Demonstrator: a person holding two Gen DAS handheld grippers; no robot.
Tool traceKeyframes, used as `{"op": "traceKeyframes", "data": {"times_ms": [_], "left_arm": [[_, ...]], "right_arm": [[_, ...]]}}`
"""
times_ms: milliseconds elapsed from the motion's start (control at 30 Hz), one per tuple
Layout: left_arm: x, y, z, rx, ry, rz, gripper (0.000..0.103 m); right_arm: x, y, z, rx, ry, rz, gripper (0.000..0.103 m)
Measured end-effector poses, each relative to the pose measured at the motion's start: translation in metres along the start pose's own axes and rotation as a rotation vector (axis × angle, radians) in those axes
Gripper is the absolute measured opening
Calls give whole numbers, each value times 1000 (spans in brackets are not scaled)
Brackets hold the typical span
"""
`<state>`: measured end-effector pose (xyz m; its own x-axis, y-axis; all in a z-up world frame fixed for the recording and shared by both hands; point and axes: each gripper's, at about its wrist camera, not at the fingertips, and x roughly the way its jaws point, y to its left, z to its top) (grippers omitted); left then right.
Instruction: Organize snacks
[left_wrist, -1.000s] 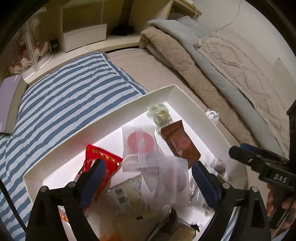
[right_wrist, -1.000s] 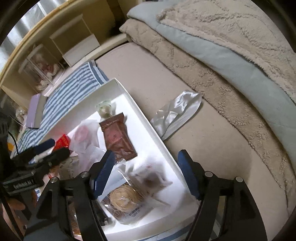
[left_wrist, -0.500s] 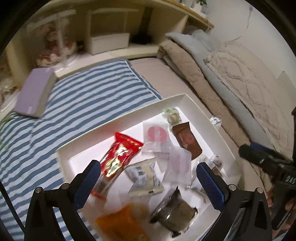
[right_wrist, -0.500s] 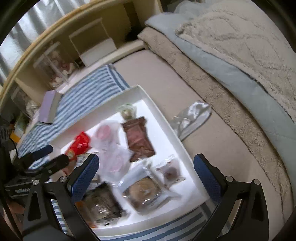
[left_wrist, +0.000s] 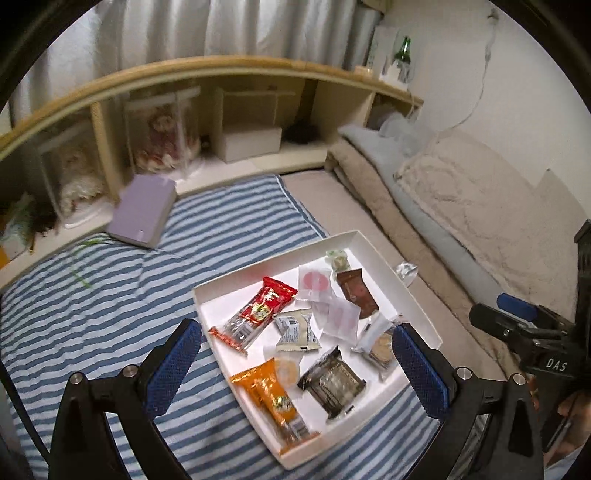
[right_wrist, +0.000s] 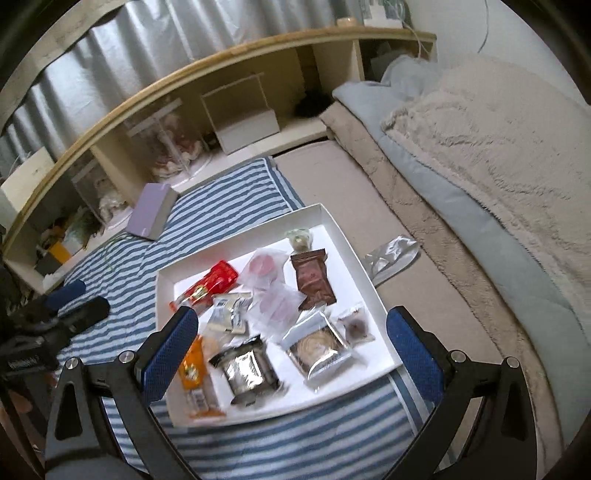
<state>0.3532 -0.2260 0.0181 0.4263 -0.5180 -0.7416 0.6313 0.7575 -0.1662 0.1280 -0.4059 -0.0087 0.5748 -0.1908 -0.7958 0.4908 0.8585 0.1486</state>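
We see a shallow white tray (left_wrist: 391, 267) lying on a blue-and-white striped blanket (left_wrist: 110, 295) spread over the bed, with its far right corner reaching onto the beige sheet (right_wrist: 343, 177). The snacks lie loose inside it: a red packet (left_wrist: 258, 312) toward the left, an orange packet (left_wrist: 273, 397) at the near left edge, a dark foil packet (left_wrist: 332, 382) at the near side, a brown packet (left_wrist: 356, 291) toward the far right, and two clear pink-disc wrappers (left_wrist: 314, 280) between them.

Our left claw (left_wrist: 297, 369) hangs above the tray's near half with both blue pads spread wide and nothing between them; the orange and dark foil packets lie below the gap, well apart from either pad. Our right claw (right_wrist: 291, 354) is likewise spread wide and holds nothing, hovering over the tray's near edge, with the dark foil packet and a clear-wrapped round cookie (right_wrist: 319, 350) below the gap.

A crumpled silver wrapper (right_wrist: 391, 256) lies on the sheet just outside the tray's right wall. A lavender box (left_wrist: 142, 210) rests on the blanket's far edge, by the low shelf (left_wrist: 258, 74).
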Motion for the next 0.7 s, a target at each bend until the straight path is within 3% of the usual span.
{"op": "traceKeyframes", "data": {"times_ms": [300,700], "left_arm": [[-89,-12,-45,-7,-92,54,103],[-161,-18,-133,-46,-216,131,103]], "right_arm": [[-57,8,-28,-51,-83,5,103],[-99,16,-83,-95,-251,-6,103]]}}
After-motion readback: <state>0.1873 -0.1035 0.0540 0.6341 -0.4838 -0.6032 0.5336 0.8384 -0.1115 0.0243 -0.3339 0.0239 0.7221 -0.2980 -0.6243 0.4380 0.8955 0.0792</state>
